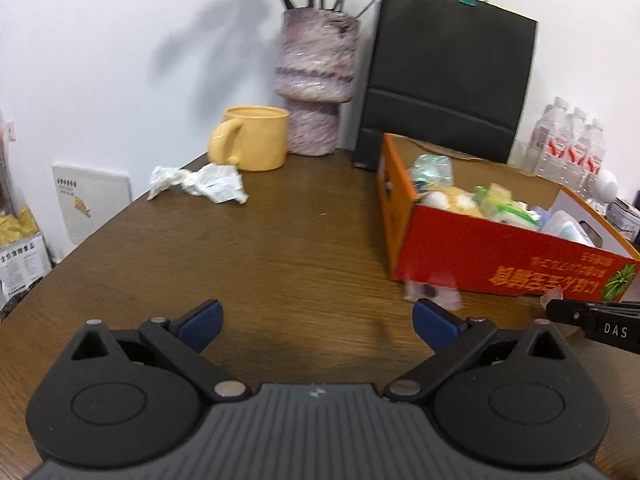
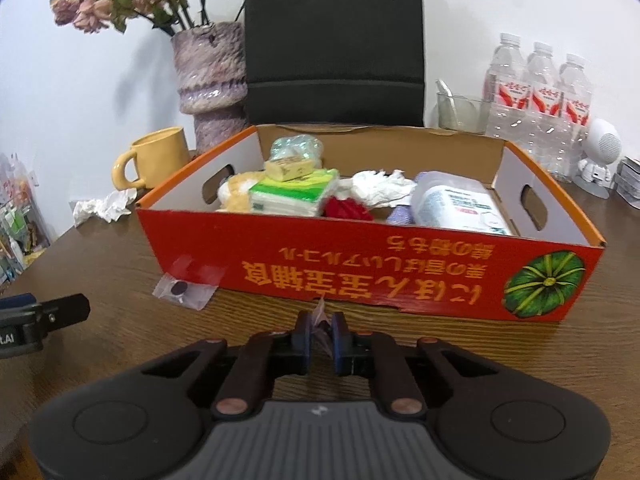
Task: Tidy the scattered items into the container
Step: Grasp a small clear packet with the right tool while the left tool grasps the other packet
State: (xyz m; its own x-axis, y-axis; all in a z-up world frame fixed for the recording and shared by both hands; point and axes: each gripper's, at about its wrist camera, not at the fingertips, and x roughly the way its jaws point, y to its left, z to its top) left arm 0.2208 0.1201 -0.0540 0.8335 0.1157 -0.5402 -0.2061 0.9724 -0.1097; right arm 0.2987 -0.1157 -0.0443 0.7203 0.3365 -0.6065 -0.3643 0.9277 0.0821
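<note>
A red and orange cardboard box (image 2: 360, 276) stands on the wooden table, also in the left wrist view (image 1: 500, 256). It holds tissue packs, a wipes pack, crumpled paper and other items. My right gripper (image 2: 322, 330) is shut on a small clear plastic packet (image 2: 320, 316) just in front of the box's near wall. Another clear packet with a dark round thing (image 2: 185, 288) lies on the table at the box's left front corner; it also shows in the left wrist view (image 1: 432, 290). My left gripper (image 1: 316, 322) is open and empty over the table. Crumpled white paper (image 1: 200, 182) lies near the yellow mug.
A yellow mug (image 1: 256, 140), a purple vase with dried flowers (image 1: 316, 88) and a black paper bag (image 1: 448, 80) stand at the back. Water bottles (image 2: 536, 96), a glass (image 2: 460, 110) and a small white figure (image 2: 600, 156) are at the back right. The table's left edge (image 1: 80, 248) is near.
</note>
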